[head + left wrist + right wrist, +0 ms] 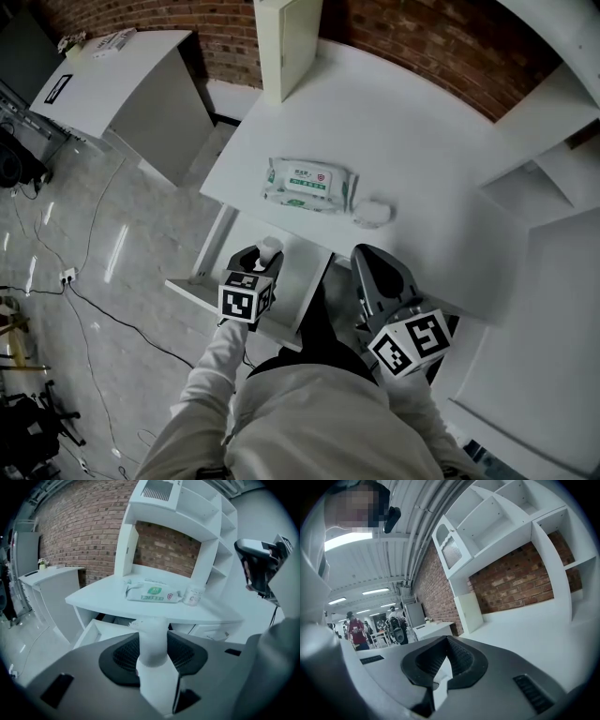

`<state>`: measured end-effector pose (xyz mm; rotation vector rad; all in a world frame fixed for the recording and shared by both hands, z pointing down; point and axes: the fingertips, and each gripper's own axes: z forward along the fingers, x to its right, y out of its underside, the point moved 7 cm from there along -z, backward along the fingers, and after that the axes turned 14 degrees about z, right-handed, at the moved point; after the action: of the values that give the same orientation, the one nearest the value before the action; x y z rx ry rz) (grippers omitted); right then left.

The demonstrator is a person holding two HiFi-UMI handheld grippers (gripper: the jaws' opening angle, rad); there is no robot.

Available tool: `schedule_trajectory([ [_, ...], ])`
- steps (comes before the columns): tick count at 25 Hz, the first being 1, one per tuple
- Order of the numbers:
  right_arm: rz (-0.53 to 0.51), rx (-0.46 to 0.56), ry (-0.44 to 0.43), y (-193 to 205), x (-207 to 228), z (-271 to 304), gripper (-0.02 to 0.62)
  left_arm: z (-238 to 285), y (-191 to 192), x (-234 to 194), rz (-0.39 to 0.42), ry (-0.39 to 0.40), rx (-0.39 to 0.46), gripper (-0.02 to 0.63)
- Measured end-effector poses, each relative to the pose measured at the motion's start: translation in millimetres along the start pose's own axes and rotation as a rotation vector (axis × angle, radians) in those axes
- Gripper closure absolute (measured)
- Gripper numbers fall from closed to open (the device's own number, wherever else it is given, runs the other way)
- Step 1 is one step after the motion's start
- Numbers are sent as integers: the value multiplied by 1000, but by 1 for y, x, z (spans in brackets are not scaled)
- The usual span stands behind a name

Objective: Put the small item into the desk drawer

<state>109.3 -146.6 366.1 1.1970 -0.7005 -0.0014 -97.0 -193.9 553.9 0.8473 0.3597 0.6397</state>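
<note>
My left gripper is shut on a small white bottle-like item, which stands upright between its jaws. It hangs over the open white desk drawer, just under the desk's front edge. In the left gripper view the item fills the gap between the dark pads, and the drawer shows beyond it, below the desktop. My right gripper sits to the right at the desk edge, its jaws together with nothing between them. In the right gripper view it points across the desk towards the brick wall.
A pack of wet wipes and a small white container lie on the white desk. White shelving rises at the right. Another white desk stands at far left, with cables on the floor.
</note>
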Motion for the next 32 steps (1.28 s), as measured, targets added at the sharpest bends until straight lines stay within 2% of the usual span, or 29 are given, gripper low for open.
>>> schedule_trajectory([
  [7,8,-9,16,-1,9,1,568,32,18,2,19,33,-131,423],
  [14,15,-25,28,-1,19,4,568,66,47,7,35,57,-306,422],
  [27,21,-58,41,0,35,8,569,126,105,13,19,131,-476,422],
  [32,27,-71,51,2,42,12,569,131,121,11,5,143,-563,422],
])
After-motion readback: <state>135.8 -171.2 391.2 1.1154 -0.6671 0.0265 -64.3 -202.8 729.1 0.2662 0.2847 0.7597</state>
